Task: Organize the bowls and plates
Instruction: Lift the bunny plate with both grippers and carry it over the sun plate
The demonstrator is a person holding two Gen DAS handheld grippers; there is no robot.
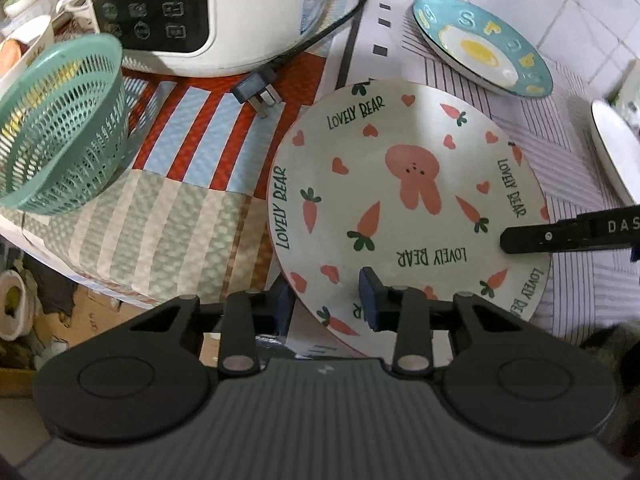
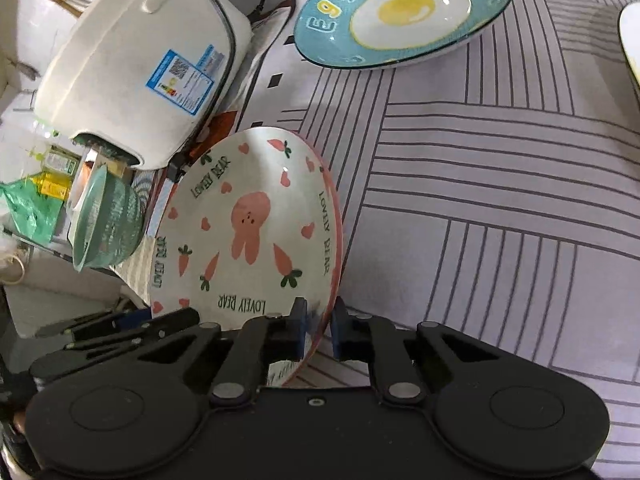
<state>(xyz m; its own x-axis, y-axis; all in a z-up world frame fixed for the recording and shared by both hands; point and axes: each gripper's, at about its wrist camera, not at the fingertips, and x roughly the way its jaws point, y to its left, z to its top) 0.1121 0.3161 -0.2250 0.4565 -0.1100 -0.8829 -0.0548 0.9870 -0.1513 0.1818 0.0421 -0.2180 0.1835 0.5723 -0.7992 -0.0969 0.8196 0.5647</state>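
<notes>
A cream plate with a pink rabbit, carrots and "LOVELY BEAR" lettering is tilted up off the striped cloth. My left gripper has the plate's near rim between its blue pads, one pad on top and one under the edge. My right gripper is shut on another part of the rim. One of its fingers lies across the plate's right side in the left wrist view. A blue plate with a fried egg picture rests flat farther back.
A white rice cooker stands behind the plate, its plug lying loose beside it. A green slotted basket sits at the left near the table edge. A white dish shows at the right.
</notes>
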